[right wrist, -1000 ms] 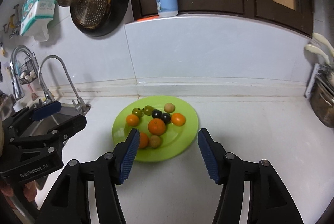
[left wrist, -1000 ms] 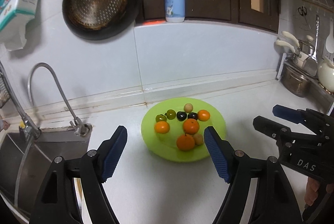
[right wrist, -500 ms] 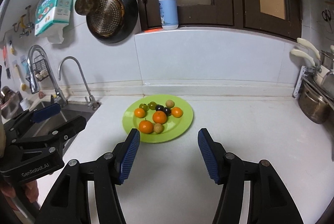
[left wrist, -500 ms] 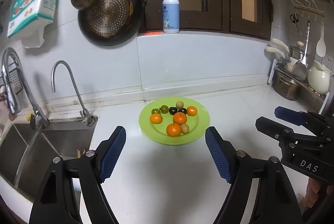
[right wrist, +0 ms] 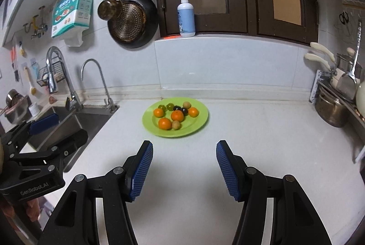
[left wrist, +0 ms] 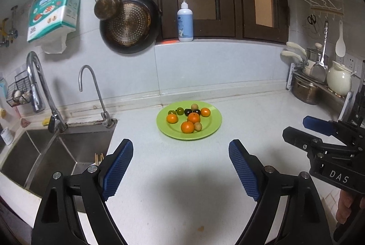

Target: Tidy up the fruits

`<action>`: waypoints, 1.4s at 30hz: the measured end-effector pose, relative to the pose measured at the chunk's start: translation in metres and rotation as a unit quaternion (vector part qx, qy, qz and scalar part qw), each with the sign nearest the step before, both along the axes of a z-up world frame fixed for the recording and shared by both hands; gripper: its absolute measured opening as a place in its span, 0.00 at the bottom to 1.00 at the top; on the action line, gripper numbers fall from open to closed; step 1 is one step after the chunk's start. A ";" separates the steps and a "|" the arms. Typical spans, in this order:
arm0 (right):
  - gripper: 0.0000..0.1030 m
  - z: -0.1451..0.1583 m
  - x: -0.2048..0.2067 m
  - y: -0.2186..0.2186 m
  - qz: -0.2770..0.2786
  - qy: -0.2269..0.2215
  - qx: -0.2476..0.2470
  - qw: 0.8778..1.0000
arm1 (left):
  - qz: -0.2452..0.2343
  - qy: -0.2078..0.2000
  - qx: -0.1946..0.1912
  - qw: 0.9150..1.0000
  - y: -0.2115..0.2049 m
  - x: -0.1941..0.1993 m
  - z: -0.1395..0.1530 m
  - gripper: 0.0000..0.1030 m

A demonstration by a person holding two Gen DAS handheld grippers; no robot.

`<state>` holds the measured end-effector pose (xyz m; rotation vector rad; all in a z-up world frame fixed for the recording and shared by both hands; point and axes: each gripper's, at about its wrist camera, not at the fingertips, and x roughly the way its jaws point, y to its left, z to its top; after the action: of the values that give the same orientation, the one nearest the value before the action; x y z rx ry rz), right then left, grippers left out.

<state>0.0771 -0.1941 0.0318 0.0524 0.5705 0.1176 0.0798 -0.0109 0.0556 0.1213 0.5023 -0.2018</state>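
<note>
1. Left claw (left wrist: 181, 164) – spread wide, holding nothing, over the near worktop (left wrist: 251, 121).
2. Right claw (right wrist: 183, 165) – likewise spread and unloaded.
3. Fruits (left wrist: 188, 118) lie on the green plate (left wrist: 213, 126), far centre, right of the sink (left wrist: 57, 153).

Black-framed left gripper (left wrist: 181, 167) – blue ribbed fingers (left wrist: 117, 167), silver screws.
</note>
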 end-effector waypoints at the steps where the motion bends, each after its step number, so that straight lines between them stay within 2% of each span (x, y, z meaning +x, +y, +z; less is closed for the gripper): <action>1: 0.57 -0.001 -0.004 0.000 0.001 0.001 0.001 1.000 | 0.000 -0.001 0.001 1.000 0.000 -0.004 0.000 0.85; 18: 0.57 -0.004 -0.053 0.006 0.010 0.004 0.005 1.000 | 0.011 -0.009 0.005 1.000 0.005 -0.047 0.002 0.90; 42: 0.57 -0.003 -0.056 0.002 0.015 0.002 0.009 1.000 | 0.030 -0.008 0.008 0.999 0.006 -0.053 0.003 1.00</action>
<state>0.0213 -0.1919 0.0283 0.0609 0.5737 0.1509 0.0263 -0.0053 0.0587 0.1223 0.4903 -0.1381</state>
